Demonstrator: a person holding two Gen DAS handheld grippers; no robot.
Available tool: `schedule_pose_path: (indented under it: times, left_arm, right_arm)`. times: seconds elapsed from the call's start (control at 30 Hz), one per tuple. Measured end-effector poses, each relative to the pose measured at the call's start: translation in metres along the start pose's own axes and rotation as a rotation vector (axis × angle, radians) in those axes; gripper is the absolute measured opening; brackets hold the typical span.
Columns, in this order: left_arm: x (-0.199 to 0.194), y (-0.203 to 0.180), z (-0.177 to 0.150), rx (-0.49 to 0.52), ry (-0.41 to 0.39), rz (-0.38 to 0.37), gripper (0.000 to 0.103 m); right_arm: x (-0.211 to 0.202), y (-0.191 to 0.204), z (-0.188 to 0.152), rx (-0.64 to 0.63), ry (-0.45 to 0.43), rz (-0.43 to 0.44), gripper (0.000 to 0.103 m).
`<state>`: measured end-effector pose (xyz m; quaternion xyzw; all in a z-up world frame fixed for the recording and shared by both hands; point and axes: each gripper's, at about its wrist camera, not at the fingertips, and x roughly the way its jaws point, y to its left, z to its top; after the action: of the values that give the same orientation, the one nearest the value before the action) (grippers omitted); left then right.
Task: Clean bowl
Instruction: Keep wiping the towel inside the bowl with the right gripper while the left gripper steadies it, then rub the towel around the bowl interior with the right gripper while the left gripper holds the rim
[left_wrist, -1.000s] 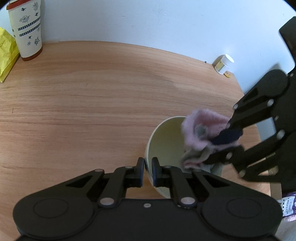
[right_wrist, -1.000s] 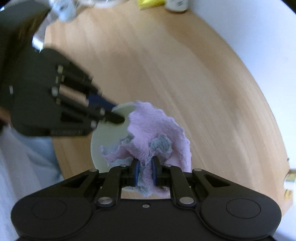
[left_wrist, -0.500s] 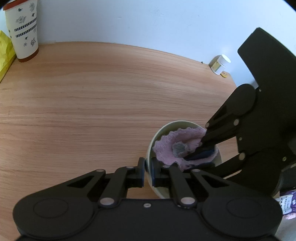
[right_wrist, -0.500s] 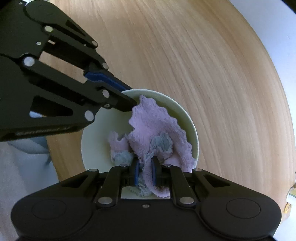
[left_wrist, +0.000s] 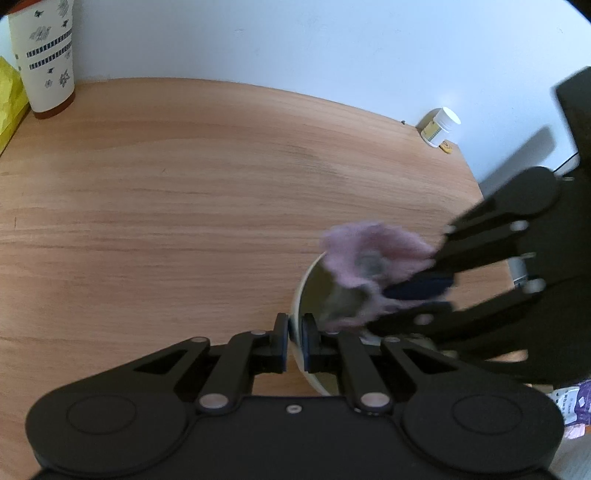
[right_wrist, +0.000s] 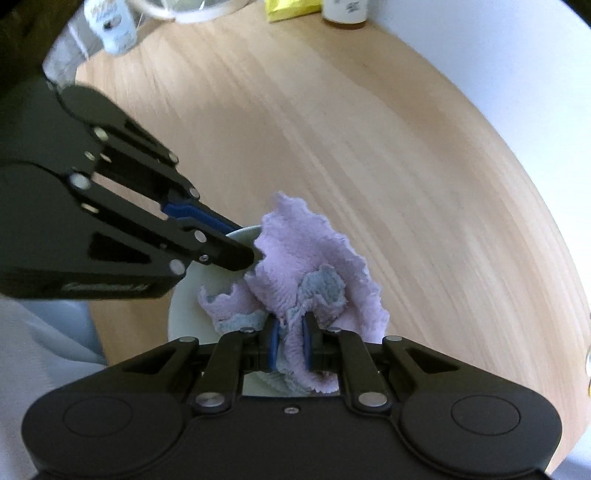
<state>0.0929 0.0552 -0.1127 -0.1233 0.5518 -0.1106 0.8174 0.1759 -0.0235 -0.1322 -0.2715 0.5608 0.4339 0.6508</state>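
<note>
Left wrist: bottle (left_wrist: 439, 126); right: cloth (right_wrist: 314, 280) folds

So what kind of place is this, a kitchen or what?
Probably a home table against a plain white wall, though no sink or stove shows. On the wooden tabletop sit a patterned canister, a yellow packet and a small white-capped jar, household clutter rather than lab gear.

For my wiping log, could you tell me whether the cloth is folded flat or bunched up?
Bunched up. The pink cloth is pinched in the right tool and fans out in crumpled ruffles over the bowl.
</note>
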Motion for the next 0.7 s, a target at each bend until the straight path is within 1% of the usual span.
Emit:
schedule_pose_path:
  times: [0.1, 0.17, 0.3, 0.43, 0.57, 0.7]
  left_arm:
    - [0.000, 0.005, 0.000, -0.036, -0.004, -0.018, 0.007]
    - [0.001, 0.006, 0.000, -0.039, -0.005, -0.018, 0.007]
    - [0.003, 0.007, 0.000, -0.045, -0.006, -0.017, 0.006]
    - [0.005, 0.007, 0.001, -0.048, 0.000, -0.015, 0.006]
    - [0.004, 0.005, 0.000, -0.026, 0.006, 0.001, 0.006]
    - [0.005, 0.008, -0.002, -0.038, 0.008, -0.008, 0.007]
  right_arm:
    - [-0.019, -0.007, -0.002, 0.053, -0.003, 0.057, 0.014]
    - [-0.025, -0.009, -0.003, 0.069, -0.002, 0.081, 0.014]
    - [-0.014, -0.008, 0.001, 0.066, 0.041, 0.116, 0.014]
    - [0.010, -0.004, 0.008, 0.005, 0.098, 0.134, 0.014]
    - [0.031, -0.006, 0.017, -0.050, 0.144, 0.115, 0.014]
    - [0.040, -0.006, 0.026, -0.103, 0.150, 0.082, 0.014]
